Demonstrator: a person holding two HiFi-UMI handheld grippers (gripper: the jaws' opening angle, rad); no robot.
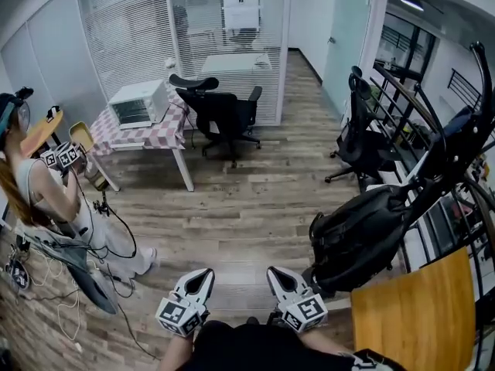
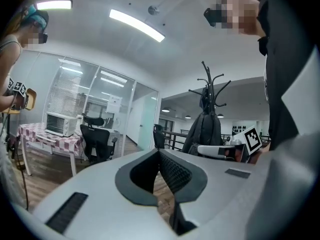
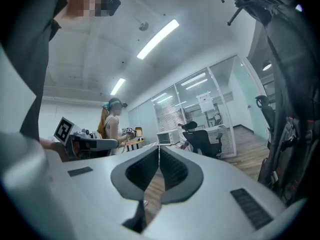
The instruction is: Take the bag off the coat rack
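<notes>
At the far left, another person (image 1: 42, 188) stood beside a worktop (image 1: 166, 134) covered with a checked cloth and carrying a white microwave oven (image 1: 139, 103). A black office chair (image 1: 224, 114) sat just right of it, before a glass partition. Near the bottom centre, above the wooden floor (image 1: 255, 199), the left tongs (image 1: 203, 277) and right tongs (image 1: 277, 277) were held side by side, each closed with nothing between its jaws. Just to the right, the black bag (image 1: 363, 234) hung on the dark coat rack (image 1: 456, 130), close beside the right tongs. A wooden panel (image 1: 421, 315) filled the near right corner.
</notes>
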